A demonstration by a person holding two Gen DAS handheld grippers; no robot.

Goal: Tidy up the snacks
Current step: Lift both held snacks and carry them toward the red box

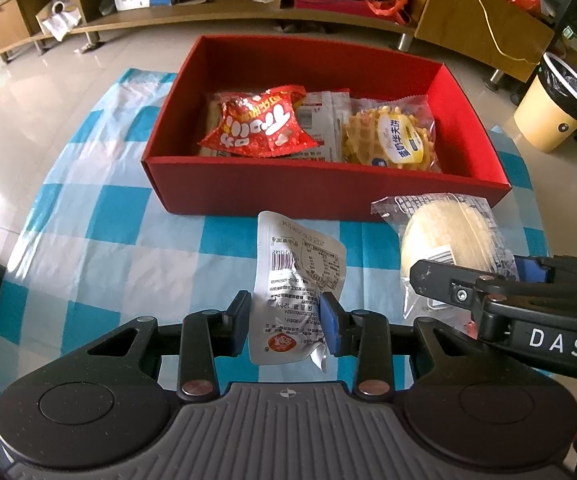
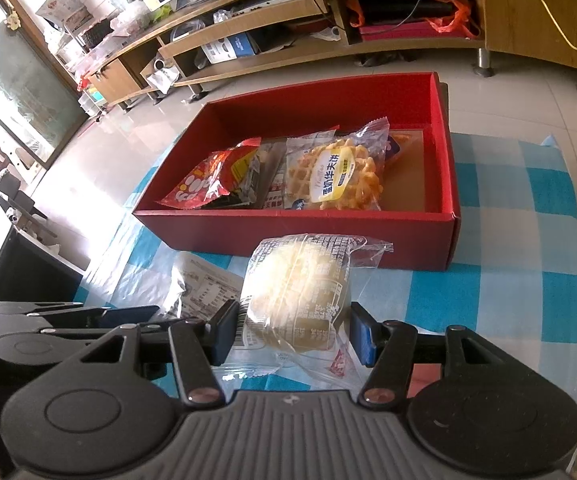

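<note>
Before the red box (image 1: 320, 184), each hand-held gripper apparently clamps a snack: left (image 1: 288, 320) the silver pouch (image 1: 294, 276), right (image 2: 292, 332) the wrapped bun (image 2: 296, 292).

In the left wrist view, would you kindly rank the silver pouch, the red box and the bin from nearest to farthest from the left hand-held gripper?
1. Silver pouch, between the left hand-held gripper fingers.
2. Red box, straight ahead.
3. Bin, far right.

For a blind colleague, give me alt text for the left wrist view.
The left gripper pinches a silver pouch above a blue checked cloth. Behind it, a red box holds snack packets.
</note>
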